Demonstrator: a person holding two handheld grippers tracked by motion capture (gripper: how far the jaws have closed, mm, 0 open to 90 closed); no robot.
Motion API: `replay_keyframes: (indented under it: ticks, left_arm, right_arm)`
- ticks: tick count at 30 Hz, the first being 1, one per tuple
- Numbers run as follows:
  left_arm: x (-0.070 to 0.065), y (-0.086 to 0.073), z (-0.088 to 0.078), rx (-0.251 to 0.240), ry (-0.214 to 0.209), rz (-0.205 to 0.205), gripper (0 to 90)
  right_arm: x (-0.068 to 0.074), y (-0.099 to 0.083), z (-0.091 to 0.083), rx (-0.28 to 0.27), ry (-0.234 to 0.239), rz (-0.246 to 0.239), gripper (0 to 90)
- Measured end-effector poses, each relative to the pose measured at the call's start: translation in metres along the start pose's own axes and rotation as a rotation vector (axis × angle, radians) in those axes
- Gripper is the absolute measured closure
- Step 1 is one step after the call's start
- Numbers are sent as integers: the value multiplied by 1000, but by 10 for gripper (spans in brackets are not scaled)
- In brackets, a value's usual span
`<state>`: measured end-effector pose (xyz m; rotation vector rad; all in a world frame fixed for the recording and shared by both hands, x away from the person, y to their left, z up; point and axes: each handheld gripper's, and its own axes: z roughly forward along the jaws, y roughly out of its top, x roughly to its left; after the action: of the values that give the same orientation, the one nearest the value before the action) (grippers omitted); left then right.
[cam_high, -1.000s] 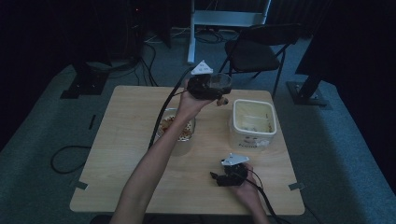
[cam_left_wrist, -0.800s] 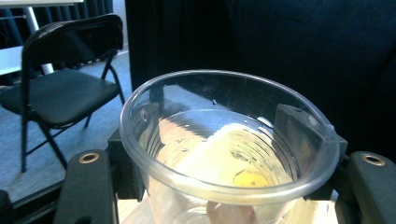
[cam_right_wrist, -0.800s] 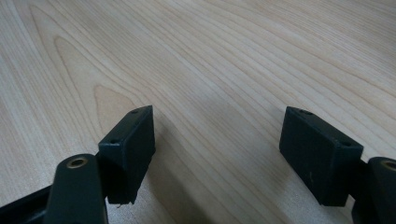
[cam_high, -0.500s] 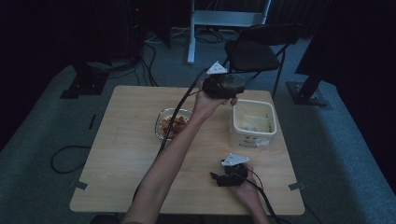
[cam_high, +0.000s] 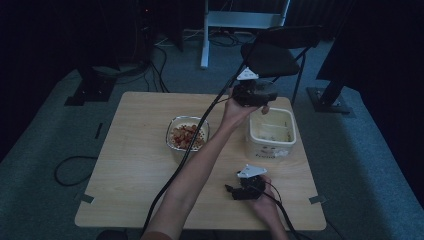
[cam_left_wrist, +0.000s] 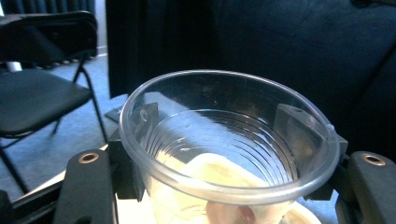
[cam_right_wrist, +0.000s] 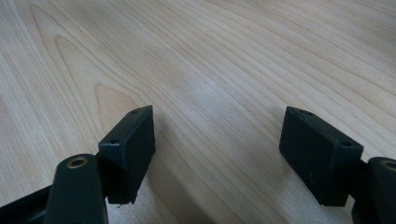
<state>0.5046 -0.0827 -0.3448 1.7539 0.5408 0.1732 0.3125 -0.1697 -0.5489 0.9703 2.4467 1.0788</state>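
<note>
Carrying a clear cup (cam_left_wrist: 229, 149) pinched in the left gripper (cam_high: 254, 93), the hand had moved from above the bowl (cam_high: 187, 134) toward the white tub (cam_high: 270, 132); a pour looked near. Right gripper (cam_high: 245, 187) lay spread, empty, on the surface (cam_high: 130, 165).

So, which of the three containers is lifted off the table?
The clear cup, gripped in the left tongs; the bowl and the tub stand on the table.
</note>
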Motion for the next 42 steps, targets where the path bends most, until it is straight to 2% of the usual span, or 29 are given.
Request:
replay_keyframes:
  ticks: [1,2,4,5,9,10,11,18,20,23,25,29,31,35,37,40,42]
  left_arm:
    - [-1,0,2,-8,-21,-5,267]
    - [-2,1,4,-11,-13,-9,187]
    - [-3,0,8,-9,-36,-21,145]
    - [-3,0,9,-12,-28,-23,110]
    - [-2,-3,14,-9,-32,-40,108]
    - [-2,-3,15,-6,-8,-33,108]
    - [-2,-3,16,-3,-5,-33,109]
    - [-3,-7,21,14,13,-27,130]
    - [-6,-6,18,11,-5,-16,132]
    - [-15,-1,9,1,-55,17,134]
    - [-20,2,2,-5,-68,29,134]
    - [-28,0,-4,27,-99,34,154]
    - [-31,-6,-4,50,-104,62,155]
    - [-28,-14,-5,71,-83,56,244]
    - [-26,-18,-7,88,-88,64,345]
    - [-25,-21,-10,101,-99,90,392]
    - [-25,-22,-13,106,-107,99,394]
  right_arm:
    - [0,0,0,0,0,0,263]
    - [0,0,0,1,-1,0,263]
    - [0,0,0,0,-1,1,263]
    - [0,0,0,0,-1,1,263]
    - [1,0,-1,1,-1,2,263]
    - [1,0,-1,1,-1,2,263]
    - [1,-1,-1,1,0,1,263]
    - [1,-1,-1,-1,-1,-1,263]
    - [1,-1,-1,-1,-2,-1,263]
    - [1,-1,-1,0,-1,-1,263]
    - [1,-1,-1,-1,-2,-2,263]
    - [2,-1,-1,-1,-6,2,263]
    - [2,-1,-1,-1,-7,-1,263]
    - [2,-1,-1,-2,-7,2,263]
    - [2,-1,-1,-2,-7,3,263]
    - [2,-1,-1,-1,-6,5,263]
    - [2,-1,-1,-2,-5,3,263]
